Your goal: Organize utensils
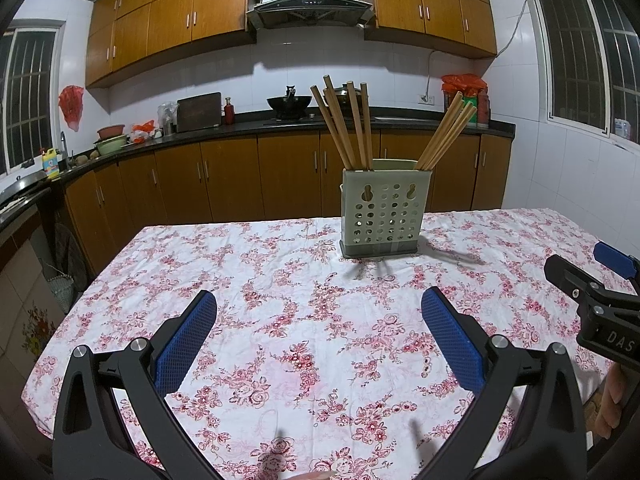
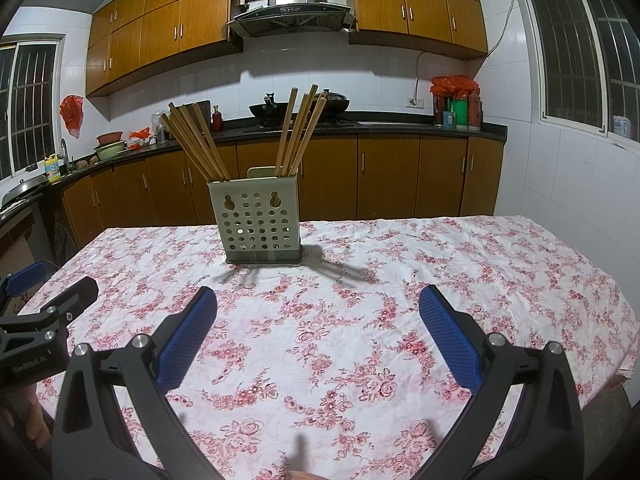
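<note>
2 bundles of chopsticks (image 1: 345, 128) already stand in the holder (image 1: 380, 212), one leaning left and one leaning right, so they seem to sit in separate compartments; the divider itself is hidden. No loose utensil lies anywhere on the tablecloth (image 1: 280, 320) in either view, so I judge the sorting done or nearly so, with nothing visibly left to pick up.

The chopsticks are plain pale wood, straight and square-ended, fanned apart at their tops. The holder is a boxy, pale green plastic caddy with rows of round drain holes and 2 keyhole slots for hanging, set on a darker grey base. It stands upright toward the far middle of the table, well apart from both grippers.

The tablecloth is thin white cotton printed with pink roses, slightly wrinkled, draped over the table edges.

The left gripper (image 1: 319, 336) and the right gripper (image 2: 318, 334) both hang low over the near part of the cloth with jaws wide apart and nothing between them. Their fingers (image 1: 188, 344) are black plastic faced with blue, finely dimpled rubber pads.
</note>
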A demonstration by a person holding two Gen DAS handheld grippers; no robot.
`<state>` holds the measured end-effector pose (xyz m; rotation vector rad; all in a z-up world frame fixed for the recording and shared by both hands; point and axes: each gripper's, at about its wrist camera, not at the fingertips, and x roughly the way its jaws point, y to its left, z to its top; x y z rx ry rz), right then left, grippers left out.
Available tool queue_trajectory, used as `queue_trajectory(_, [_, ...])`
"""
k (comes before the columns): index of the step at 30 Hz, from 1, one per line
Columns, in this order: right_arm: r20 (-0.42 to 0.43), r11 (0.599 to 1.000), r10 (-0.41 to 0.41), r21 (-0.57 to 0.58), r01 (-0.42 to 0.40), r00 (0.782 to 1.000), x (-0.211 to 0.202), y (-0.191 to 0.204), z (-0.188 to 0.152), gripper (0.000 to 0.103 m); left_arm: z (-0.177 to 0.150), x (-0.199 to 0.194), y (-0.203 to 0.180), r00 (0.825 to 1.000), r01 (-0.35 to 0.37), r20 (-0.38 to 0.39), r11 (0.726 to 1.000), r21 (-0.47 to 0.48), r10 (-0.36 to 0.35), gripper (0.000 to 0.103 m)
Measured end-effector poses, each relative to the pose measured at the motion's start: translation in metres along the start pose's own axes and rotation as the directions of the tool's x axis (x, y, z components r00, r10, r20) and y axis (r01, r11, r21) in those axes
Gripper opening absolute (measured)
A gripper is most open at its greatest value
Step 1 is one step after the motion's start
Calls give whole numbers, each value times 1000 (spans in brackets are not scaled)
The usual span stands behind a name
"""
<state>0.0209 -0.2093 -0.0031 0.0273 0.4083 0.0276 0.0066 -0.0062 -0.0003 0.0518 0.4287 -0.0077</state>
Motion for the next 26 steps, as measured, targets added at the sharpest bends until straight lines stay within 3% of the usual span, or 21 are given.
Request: queue_trajectory(26, [-6, 1000, 2, 1, -2, 1000, -2, 3, -2, 99, -2, 0, -2, 1000, -4, -14, 1000, -17, 4, 101])
